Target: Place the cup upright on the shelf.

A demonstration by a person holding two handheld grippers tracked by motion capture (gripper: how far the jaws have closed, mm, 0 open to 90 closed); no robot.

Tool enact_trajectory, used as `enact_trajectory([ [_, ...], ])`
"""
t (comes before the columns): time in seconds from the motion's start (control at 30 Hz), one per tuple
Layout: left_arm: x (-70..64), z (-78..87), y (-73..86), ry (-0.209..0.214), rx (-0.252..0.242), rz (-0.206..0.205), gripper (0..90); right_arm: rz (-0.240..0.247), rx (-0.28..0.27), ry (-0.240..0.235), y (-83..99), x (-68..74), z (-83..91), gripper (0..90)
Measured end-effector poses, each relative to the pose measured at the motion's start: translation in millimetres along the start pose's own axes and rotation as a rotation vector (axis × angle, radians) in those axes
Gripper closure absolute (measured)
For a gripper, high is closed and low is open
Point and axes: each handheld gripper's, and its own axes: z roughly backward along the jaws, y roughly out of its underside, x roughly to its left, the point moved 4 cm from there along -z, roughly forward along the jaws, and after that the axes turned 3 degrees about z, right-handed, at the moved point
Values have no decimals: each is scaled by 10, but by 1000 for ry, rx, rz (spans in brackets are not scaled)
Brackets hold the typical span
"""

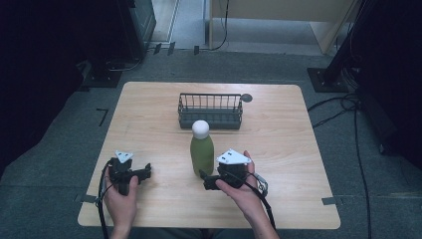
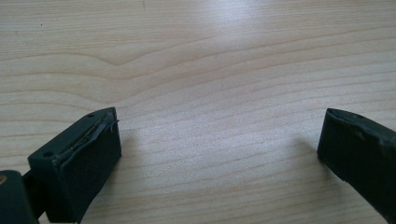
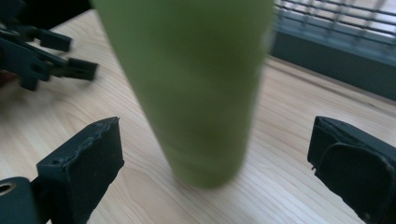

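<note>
- Across the middle of the scene lies the wooden table (image 1: 278, 149), pale and bare at its near edge; everything in play stands on it.
- Toward the far side of the table sits a dark wire basket (image 1: 210, 110), empty as far as can be seen; it is a little beyond the bottle.
- Near the centre stands the green bottle (image 1: 201, 152) with a white round cap (image 1: 200, 128), upright; it looks rigid and smooth, likely slippery and, if filled, fairly heavy and top-prone to tipping; the straight lower body seems the safest place to take hold, well under the cap.
- At the bottle's right, the right gripper (image 1: 209, 180) is held low in the right hand, pointing at the bottle's base; its fingers (image 3: 79, 168) are spread wide either side of the body, not touching it.
- At the table's left, the left gripper (image 1: 144, 172) rests low in the left hand, well apart from the bottle; its fingers (image 2: 79, 161) are spread over bare wood, holding nothing.
</note>
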Motion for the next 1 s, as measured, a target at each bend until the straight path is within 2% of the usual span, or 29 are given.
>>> enact_trajectory([
  [0.03,0,0,0,0,0,0,0,-6,-16,-6,-48,56,-30,49],
  [0.2,1,0,0,0,0,-2,0,-27,-25,-1,-117,99,-89,48],
  [0.27,0,0,0,0,0,0,0,-38,-24,15,-138,93,-123,62],
  [0.3,1,0,0,0,0,-1,0,-52,-37,43,-160,84,-143,86],
  [0.43,1,0,-1,0,0,-1,0,-71,-70,59,-207,89,-164,119],
  [0.67,1,0,0,0,0,-1,0,-48,-103,65,-310,121,-175,164],
  [0.8,0,0,0,0,0,0,0,-48,-96,66,-344,121,-203,164],
  [1.0,1,0,-1,0,0,-1,0,-24,-59,69,-408,116,-288,170],
])
